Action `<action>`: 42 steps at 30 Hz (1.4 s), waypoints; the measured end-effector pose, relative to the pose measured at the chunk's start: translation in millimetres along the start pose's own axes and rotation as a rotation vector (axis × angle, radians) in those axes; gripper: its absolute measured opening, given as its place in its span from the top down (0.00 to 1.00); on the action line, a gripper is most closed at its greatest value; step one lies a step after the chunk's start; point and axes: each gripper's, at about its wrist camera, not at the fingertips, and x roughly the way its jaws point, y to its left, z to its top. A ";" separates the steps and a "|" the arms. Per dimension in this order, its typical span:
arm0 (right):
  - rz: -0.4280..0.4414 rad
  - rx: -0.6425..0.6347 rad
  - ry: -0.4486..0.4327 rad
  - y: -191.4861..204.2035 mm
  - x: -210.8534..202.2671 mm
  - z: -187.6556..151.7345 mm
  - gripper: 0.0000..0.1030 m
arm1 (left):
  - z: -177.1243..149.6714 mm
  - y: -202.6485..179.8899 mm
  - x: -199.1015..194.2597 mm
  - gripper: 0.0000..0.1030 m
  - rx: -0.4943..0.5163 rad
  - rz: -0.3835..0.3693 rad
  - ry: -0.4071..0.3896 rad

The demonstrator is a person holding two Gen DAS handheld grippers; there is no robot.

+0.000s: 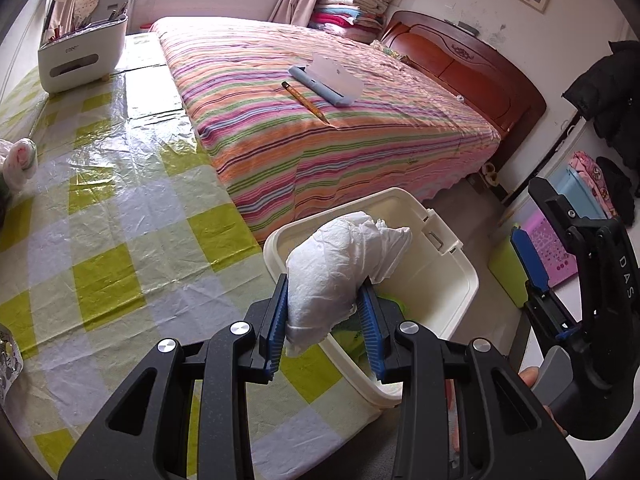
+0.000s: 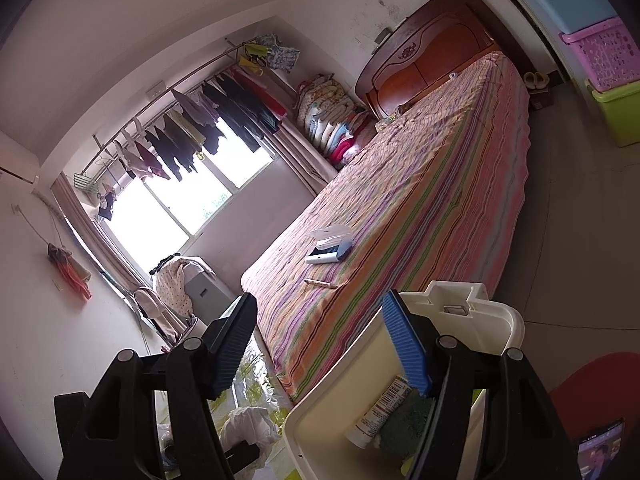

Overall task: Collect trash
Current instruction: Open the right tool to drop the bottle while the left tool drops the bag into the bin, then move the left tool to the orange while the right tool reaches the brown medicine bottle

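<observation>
A crumpled white tissue wad is pinched between the blue fingers of the left gripper, held at its lower half; the upper part bulges free above the pads. The wad is suspended over the near rim of the cream bin, which sits at the edge of the checked tabletop beside the striped bed.

The right gripper is seen with fingers spread and nothing between them; one finger lies just inside the bin. A labelled tube and a dark green pad are already in the bin.

Handling, as judged: the wad is very light, soft and compressible, not fragile, not slippery. It is squeezed narrow where gripped, so little force is needed. A mid-body pinch is judged best; loose flaps at the top could tear or slip if taken alone. On release it may cling to the ribbed pads or catch the rim.

More crumpled white material is noted at the tabletop's far-left edge.
</observation>
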 end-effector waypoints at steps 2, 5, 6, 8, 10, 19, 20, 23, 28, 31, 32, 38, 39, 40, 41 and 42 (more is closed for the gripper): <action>0.004 0.010 -0.004 -2.1 -0.9 0.8 0.35 | 2.6 -2.1 6.4 0.68 -0.004 -0.003 0.011; 0.011 0.019 -0.007 -3.3 -1.8 1.6 0.34 | 6.8 -4.0 15.1 0.68 -0.012 -0.011 0.027; 0.012 0.021 -0.008 -3.6 -2.2 1.6 0.34 | 7.9 -5.2 17.4 0.68 -0.011 -0.015 0.031; 0.017 0.023 -0.008 -3.4 -3.0 0.5 0.34 | 10.4 -9.2 22.0 0.67 -0.009 -0.021 0.036; 0.020 0.028 -0.012 -5.1 -3.2 1.8 0.34 | 12.2 -13.1 25.5 0.66 -0.005 -0.024 0.040; 0.032 0.039 -0.007 -7.6 -3.2 2.0 0.34 | 14.6 -9.7 21.8 0.19 -0.032 0.002 -0.004; 0.033 0.040 -0.005 -7.5 -3.1 1.8 0.34 | 16.0 -5.2 18.4 0.18 -0.044 0.012 -0.011; 0.034 0.038 0.004 -6.5 -1.4 1.4 0.34 | 19.8 10.5 6.9 0.16 -0.085 0.028 -0.030; 0.031 0.027 0.018 -3.1 1.5 -0.5 0.34 | 18.6 44.7 -19.0 0.14 -0.137 0.106 -0.076; 0.027 0.015 0.027 1.6 3.8 -2.8 0.34 | 13.2 65.9 -33.5 0.14 -0.164 0.160 -0.095; 0.027 0.010 0.029 3.4 4.1 -3.8 0.34 | 11.7 72.0 -38.1 0.14 -0.173 0.175 -0.096; 0.054 -0.020 0.054 15.8 7.5 -12.6 0.33 | 2.3 107.1 -71.8 0.13 -0.202 0.257 -0.126; 0.059 -0.024 0.060 18.5 8.4 -14.6 0.32 | 1.2 112.6 -77.1 0.13 -0.207 0.273 -0.132; 0.063 -0.028 0.066 20.8 9.5 -16.3 0.30 | -0.5 119.0 -82.7 0.13 -0.214 0.290 -0.140; 0.068 -0.033 0.071 23.5 10.2 -18.2 0.29 | -1.9 125.7 -88.2 0.13 -0.223 0.307 -0.147; 0.073 -0.041 0.077 26.8 10.8 -20.3 0.29 | -3.1 132.7 -92.8 0.13 -0.230 0.323 -0.150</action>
